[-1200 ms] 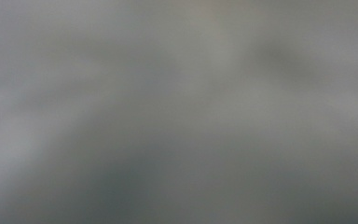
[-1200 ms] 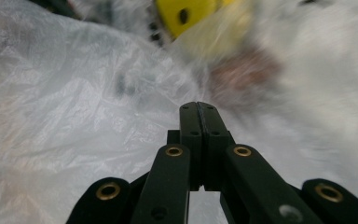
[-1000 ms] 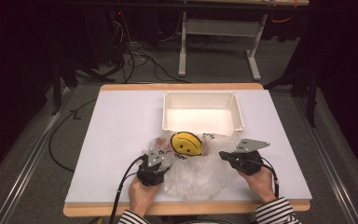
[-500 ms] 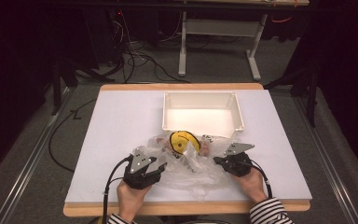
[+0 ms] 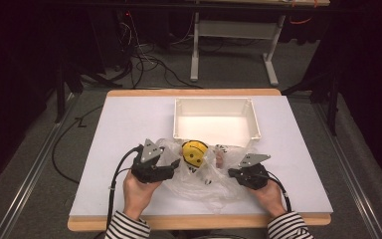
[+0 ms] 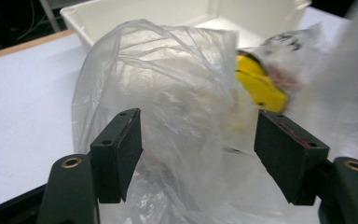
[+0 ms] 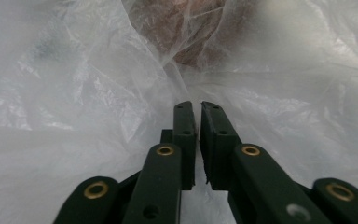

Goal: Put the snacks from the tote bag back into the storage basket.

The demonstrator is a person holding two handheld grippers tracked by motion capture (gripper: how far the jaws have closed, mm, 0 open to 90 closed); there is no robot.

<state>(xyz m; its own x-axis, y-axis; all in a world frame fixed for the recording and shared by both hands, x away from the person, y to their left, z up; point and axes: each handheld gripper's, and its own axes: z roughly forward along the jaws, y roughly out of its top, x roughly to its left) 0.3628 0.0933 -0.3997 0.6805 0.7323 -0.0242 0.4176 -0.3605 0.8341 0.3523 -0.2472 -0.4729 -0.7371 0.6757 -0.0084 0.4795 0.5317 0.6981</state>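
High view: clear plastic bag (image 5: 199,174) on white table (image 5: 129,124), just in front of white bin (image 5: 216,119); yellow toy (image 5: 195,153) inside. Light, limp, slippery; best pinched at a gathered fold. Against earlier frame, left gripper (image 5: 171,163) raised.

Left gripper view: jaws just widened, film between, not pressed.

Right gripper view: right gripper (image 7: 196,116) nearly closed, just easing, pinching a fold of film.

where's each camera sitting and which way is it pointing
High view: above the person's side, looking forward and down on the table, white bin and plastic bag; both hands, striped sleeves, left gripper and right gripper show.
Left gripper view: on the left gripper, facing the bag and bin; jaws apart, having just opened.
Right gripper view: on the right gripper, close against the bag; jaws nearly together on its film.
All views share the bag.
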